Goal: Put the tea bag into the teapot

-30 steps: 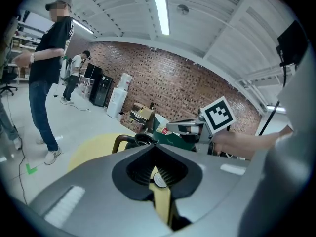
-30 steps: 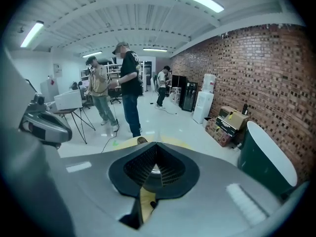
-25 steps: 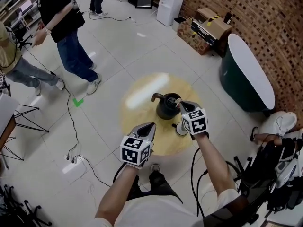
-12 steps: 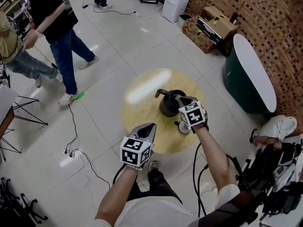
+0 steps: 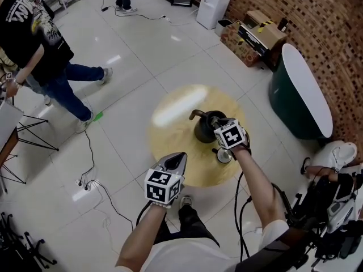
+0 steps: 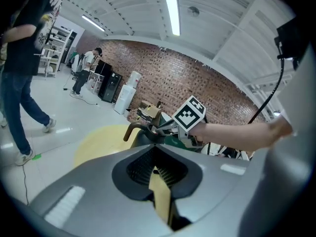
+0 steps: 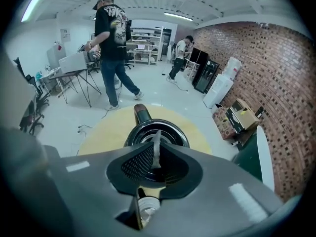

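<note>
now, mid-frame, right gripper [image 7: 154, 166] pinches likely light, limp tea bag [image 7: 155, 149] by an edge over teapot [image 7: 173, 130]; left gripper [image 6: 155, 171] closed, empty

Teapot [image 5: 201, 134] on table [image 5: 170, 137], directly beneath right tool's [image 5: 215, 120] tea bag [image 7: 155, 149].

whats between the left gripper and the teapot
Only bare yellow tabletop lies between the left gripper and the teapot; the head view shows it.
</note>
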### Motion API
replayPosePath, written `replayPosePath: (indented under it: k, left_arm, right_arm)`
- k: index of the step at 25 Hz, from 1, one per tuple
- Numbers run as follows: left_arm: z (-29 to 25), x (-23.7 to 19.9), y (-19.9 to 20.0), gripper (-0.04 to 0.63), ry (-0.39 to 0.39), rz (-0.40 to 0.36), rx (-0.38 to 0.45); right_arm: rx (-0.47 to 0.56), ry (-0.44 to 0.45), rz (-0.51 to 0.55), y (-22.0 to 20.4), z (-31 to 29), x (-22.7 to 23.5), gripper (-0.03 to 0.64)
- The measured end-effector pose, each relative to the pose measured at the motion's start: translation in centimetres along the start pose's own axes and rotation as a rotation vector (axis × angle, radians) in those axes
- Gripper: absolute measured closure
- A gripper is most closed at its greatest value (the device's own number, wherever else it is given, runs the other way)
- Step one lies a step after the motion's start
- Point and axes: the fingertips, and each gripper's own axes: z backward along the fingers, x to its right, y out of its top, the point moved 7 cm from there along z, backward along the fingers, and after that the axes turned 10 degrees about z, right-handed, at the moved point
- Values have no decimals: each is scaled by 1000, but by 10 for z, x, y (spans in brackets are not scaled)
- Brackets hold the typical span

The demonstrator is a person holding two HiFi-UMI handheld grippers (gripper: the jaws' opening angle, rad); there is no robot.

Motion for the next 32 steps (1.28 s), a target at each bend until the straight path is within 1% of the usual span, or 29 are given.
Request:
replayPosePath:
  k: [3,5,8,9,10,13,16,18,21,26,30,32]
  left_arm:
    - [2,-3,0,583,-1,3,0]
    - [5,-6,0,583,-3,2,2]
    - [18,-19,6,583,-3,-2,20]
    - [22,-23,9,583,2,-1,31]
    - [23,-24,14,583,8,0,42]
    - [16,-9,28,583,10,-4,58]
    - [17,1,39,583,7,-20,70]
    - [20,2,46,583,9,-33,84]
    - [24,6,53,583,7,-47,93]
    - [33,15,58,583,1,-74,103]
    - [45,19,44,583,-20,-112,86]
    - [57,16,40,583,-24,-133,94]
  right_arm:
    - [-1,0,-16,0,-1,0,560]
    - [19,-8,-39,2,2,-3,535]
    - [116,-44,-118,13,21,-14,531]
    - [162,-54,-149,18,30,-18,558]
    - [206,-59,-177,22,41,-20,614]
    - [289,-50,-264,11,72,-17,615]
    - [349,-5,-385,-6,95,-26,615]
    - [401,13,-436,-7,112,-35,615]
    - [462,9,-457,-6,137,-46,615]
    - [533,14,-471,0,160,-57,615]
    - [601,-36,-528,-19,184,-67,615]
    - [634,-55,-565,-26,194,-76,615]
